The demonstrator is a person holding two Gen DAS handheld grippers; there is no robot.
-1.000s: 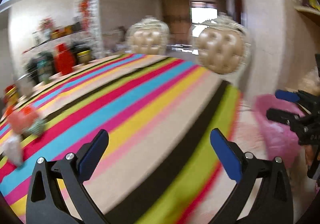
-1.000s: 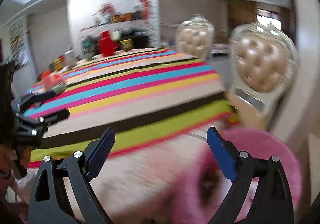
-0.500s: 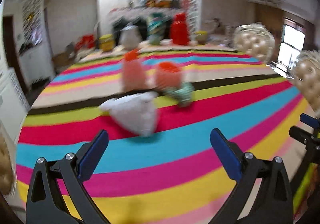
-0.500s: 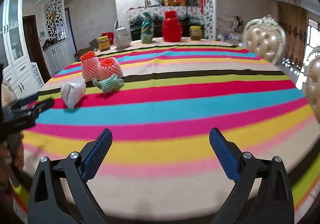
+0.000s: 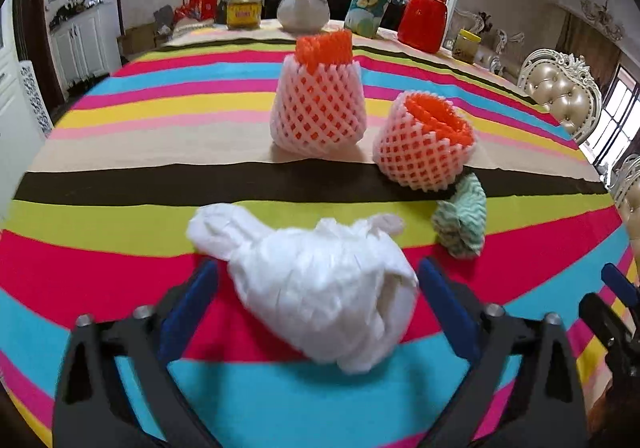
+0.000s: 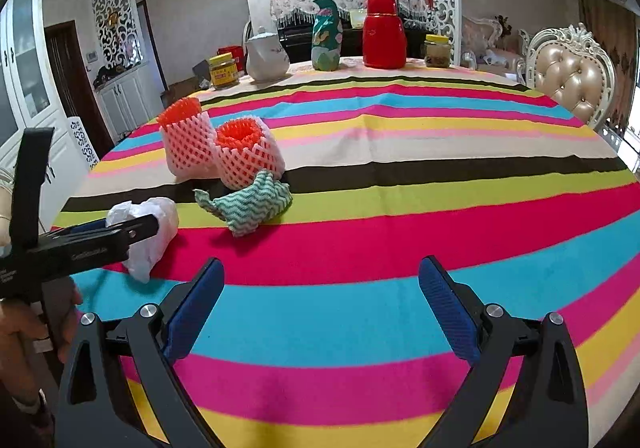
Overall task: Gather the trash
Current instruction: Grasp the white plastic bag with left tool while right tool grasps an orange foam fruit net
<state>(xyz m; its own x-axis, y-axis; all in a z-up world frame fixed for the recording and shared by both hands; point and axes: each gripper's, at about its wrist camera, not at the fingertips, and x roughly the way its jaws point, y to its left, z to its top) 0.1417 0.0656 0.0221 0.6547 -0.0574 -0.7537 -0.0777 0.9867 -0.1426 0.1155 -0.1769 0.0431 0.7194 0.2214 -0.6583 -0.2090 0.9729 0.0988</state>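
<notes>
On the striped, many-coloured tablecloth (image 5: 120, 216), the crumpled white foam-net wrapper (image 5: 320, 288) lies nearest on the left, across the red and blue stripes. It sits between the blue pads of the left gripper (image 5: 316, 312), whose jaws are closing; a gap shows on both sides, so the pads do not press it. In the right wrist view that gripper (image 6: 120, 226) reaches in from the left edge, held by a hand (image 6: 24, 332), its black finger crossing the wrapper (image 6: 156, 232). Behind stands a tall white foam net sleeve with an orange core (image 5: 318, 100), upright. Just right of it a shorter white-and-orange foam net sleeve (image 5: 426, 140) tilts, and a crumpled green-and-white zigzag cloth (image 5: 460, 222) lies against its base. Furthest right, the right gripper (image 6: 320, 312) hangs spread wide over bare stripes, nothing between its pads
</notes>
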